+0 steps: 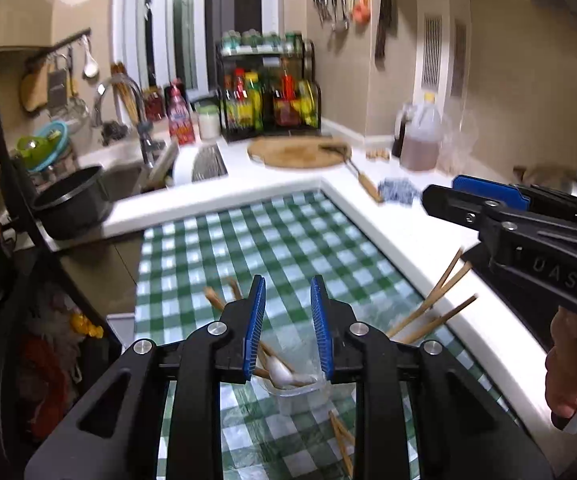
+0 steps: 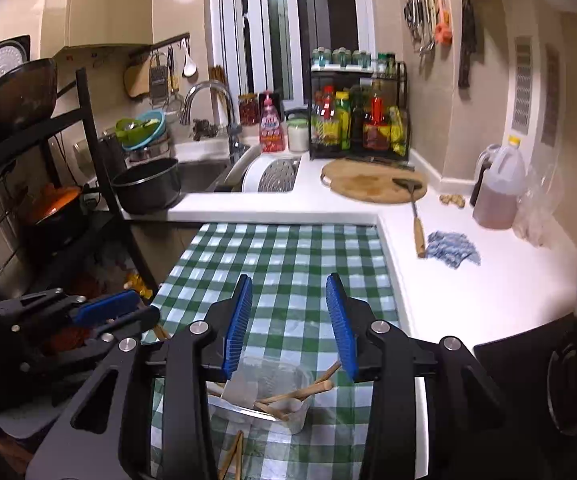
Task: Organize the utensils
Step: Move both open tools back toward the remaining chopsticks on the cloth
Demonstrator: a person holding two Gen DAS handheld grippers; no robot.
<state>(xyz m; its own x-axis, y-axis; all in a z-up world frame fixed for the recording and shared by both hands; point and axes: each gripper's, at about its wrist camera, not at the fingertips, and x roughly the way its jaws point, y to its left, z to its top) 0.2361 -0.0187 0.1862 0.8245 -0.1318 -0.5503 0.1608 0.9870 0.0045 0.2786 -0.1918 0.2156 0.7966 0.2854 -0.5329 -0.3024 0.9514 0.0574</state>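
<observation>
The left tool [image 1: 288, 328] was open, with its two blue pads apart and nothing between them. It hung over a clear plastic tub [image 1: 298, 390] that sat on the green checked cloth [image 1: 272, 240] on the desk. Inside the tub lay a white spoon [image 1: 284, 372] and some wooden chopsticks [image 1: 266, 350]. More wooden chopsticks [image 1: 434, 306] stuck up on the right side of that tool, near the white edge of the desk [image 1: 428, 240]. Two more lay flat on the cloth just in front of the tub [image 1: 342, 440].

The right tool [image 2: 294, 326] was open too and held nothing. It hung above the same tub [image 2: 266, 394], and wooden sticks [image 2: 300, 394] leaned over the tub's rim. Farther back on the desk were a round wooden board [image 2: 372, 182], a blue cloth [image 2: 452, 248] and a big jug [image 2: 498, 190].
</observation>
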